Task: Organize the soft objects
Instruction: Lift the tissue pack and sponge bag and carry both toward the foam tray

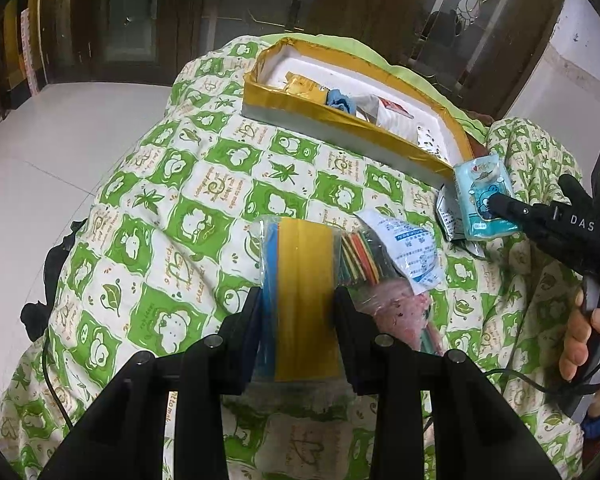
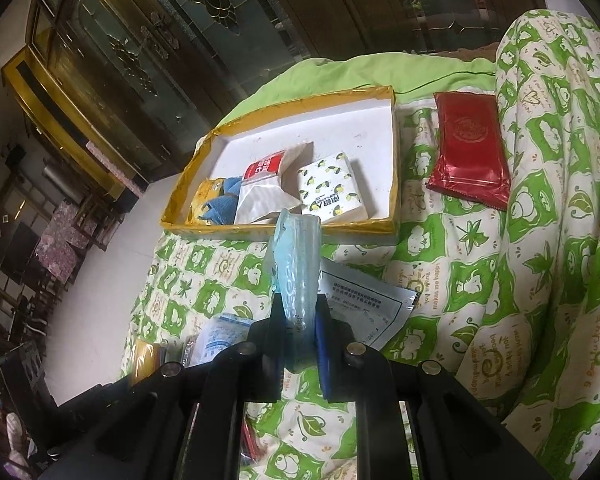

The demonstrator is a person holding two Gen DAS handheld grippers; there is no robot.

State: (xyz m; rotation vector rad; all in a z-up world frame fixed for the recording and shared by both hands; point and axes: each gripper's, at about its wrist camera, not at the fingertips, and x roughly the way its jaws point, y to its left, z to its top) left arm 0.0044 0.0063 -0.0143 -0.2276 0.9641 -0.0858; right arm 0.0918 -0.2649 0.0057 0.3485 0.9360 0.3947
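Left gripper (image 1: 297,304) clamped shut at 6 o'clock; right gripper (image 2: 300,312) likewise pinched closed, bare hand (image 1: 584,336) at 3 o'clock.

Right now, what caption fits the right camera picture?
Right gripper lifts a blue packet toward the yellow-edged box on the quilt.

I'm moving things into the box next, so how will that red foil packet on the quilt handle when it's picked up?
The red foil packet looks flat and thin, so probably light and somewhat floppy. Its glossy wrapper may slip between fingers. Lying flat on the soft quilt, its edge could be hard to catch.
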